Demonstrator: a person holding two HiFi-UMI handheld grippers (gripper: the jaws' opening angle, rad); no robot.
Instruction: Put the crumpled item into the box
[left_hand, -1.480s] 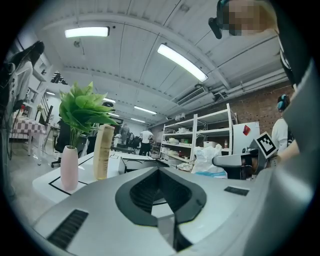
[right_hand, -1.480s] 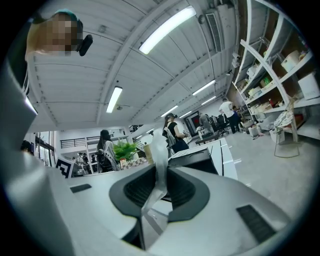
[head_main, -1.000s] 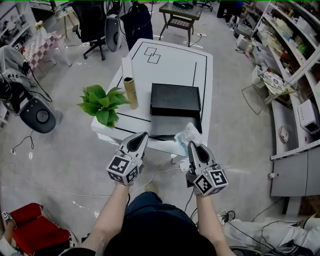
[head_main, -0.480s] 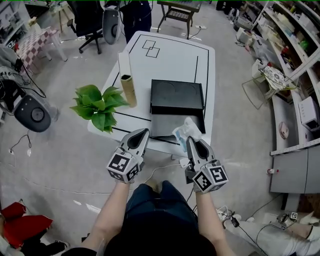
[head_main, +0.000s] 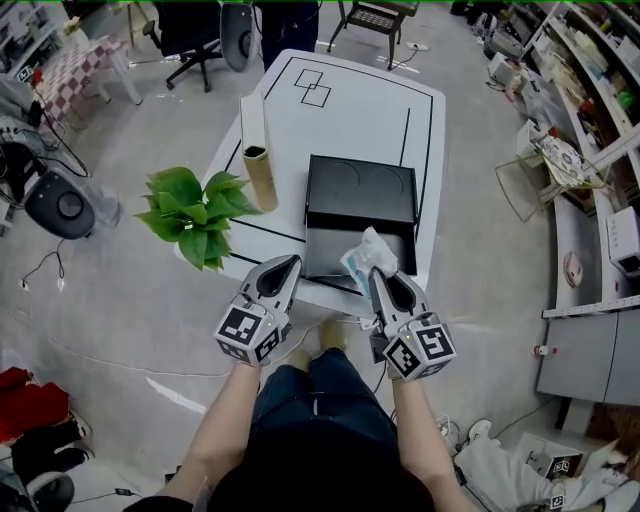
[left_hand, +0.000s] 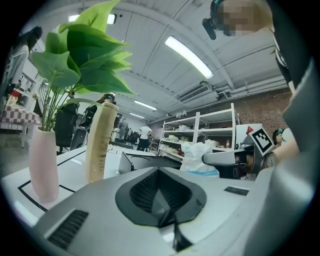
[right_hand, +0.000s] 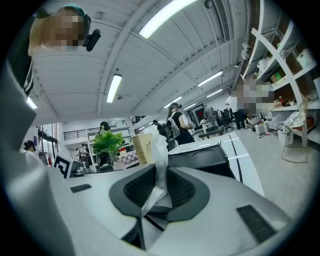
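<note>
The crumpled item (head_main: 364, 260), a white and pale blue plastic wad, sticks up from my right gripper (head_main: 377, 284), which is shut on it. It hangs over the near right part of the open black box (head_main: 328, 256), whose raised lid (head_main: 361, 189) stands behind. In the right gripper view the crumpled item (right_hand: 157, 162) rises between the jaws, with the box (right_hand: 202, 156) beyond. My left gripper (head_main: 284, 272) is shut and holds nothing, at the table's near edge left of the box. The left gripper view shows the crumpled item (left_hand: 196, 156) to the right.
A white table (head_main: 350, 115) with black lines carries the box. A tan cardboard tube (head_main: 262, 179) and a leafy green plant (head_main: 195, 212) in a pale vase (left_hand: 43, 162) stand at its left edge. Shelving (head_main: 590, 90) lines the right side; chairs stand beyond the table.
Both grippers have moved forward toward the table. The crumpled item has gone from the table's front edge to over the box's near right part. The right grip is unchanged.
</note>
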